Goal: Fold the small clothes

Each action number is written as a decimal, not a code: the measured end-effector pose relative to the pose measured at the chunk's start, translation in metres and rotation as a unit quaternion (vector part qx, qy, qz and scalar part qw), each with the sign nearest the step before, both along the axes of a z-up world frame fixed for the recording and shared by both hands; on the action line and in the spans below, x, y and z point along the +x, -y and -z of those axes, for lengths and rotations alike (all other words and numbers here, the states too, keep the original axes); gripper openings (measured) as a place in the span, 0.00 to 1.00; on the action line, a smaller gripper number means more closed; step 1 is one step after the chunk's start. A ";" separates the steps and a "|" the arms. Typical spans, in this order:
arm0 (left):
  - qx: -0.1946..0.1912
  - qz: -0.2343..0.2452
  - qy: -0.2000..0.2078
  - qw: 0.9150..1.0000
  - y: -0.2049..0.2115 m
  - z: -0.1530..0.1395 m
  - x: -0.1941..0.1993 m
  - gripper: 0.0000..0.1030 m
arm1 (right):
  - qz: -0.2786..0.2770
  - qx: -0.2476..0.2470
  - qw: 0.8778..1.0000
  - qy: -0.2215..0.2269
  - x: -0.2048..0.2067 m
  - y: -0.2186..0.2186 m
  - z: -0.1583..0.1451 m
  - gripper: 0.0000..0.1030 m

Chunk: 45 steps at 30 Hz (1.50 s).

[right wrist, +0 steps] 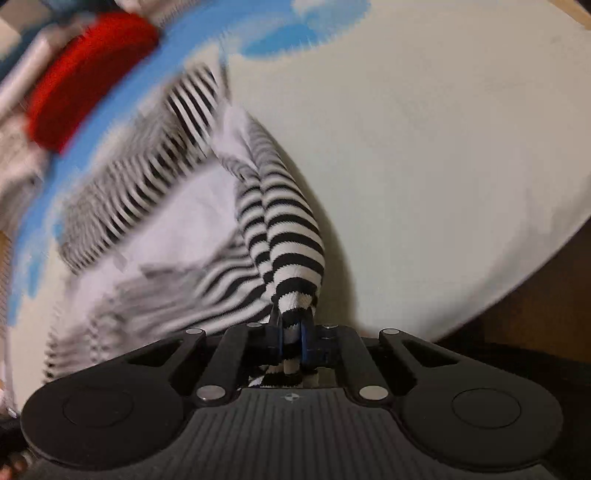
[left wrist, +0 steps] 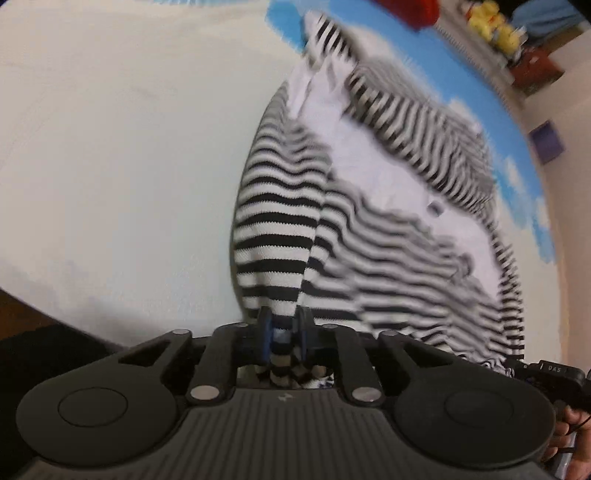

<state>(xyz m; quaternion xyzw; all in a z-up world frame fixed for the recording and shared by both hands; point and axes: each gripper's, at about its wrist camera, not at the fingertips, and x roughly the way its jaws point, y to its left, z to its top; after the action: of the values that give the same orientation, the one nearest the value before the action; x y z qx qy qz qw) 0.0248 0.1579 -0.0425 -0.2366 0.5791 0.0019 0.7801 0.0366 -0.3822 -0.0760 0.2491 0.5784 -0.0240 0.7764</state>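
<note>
A black-and-white striped garment with a white inner panel hangs stretched between my two grippers above a white table. My left gripper is shut on one bunched edge of it. My right gripper is shut on another bunched edge of the striped garment. The far part of the cloth trails over the table and is blurred by motion. The right gripper's body shows at the lower right of the left wrist view.
A blue-and-white patterned cloth covers the far side of the table. A red item lies beyond it. Yellow toys and boxes stand on a far shelf. The table edge drops to dark floor.
</note>
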 end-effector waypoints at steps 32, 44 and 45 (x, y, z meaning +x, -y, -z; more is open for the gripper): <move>0.039 0.030 -0.005 0.999 0.016 0.017 0.003 0.22 | -0.044 -0.050 0.998 -0.012 0.004 -0.031 0.012 0.27; 0.062 0.071 0.111 0.989 0.024 -0.066 -0.014 0.08 | -0.010 0.016 0.994 0.103 -0.015 -0.005 -0.046 0.07; 0.056 0.078 0.128 0.987 0.023 -0.083 -0.019 0.08 | -0.008 0.028 0.992 0.123 -0.020 0.001 -0.059 0.07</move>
<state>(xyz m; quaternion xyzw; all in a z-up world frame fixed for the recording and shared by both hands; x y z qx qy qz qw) 0.0057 0.1350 0.0408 -0.1449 0.4904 -0.0571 0.8574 0.0164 -0.3833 -0.0168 0.2673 0.4809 0.0298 0.8345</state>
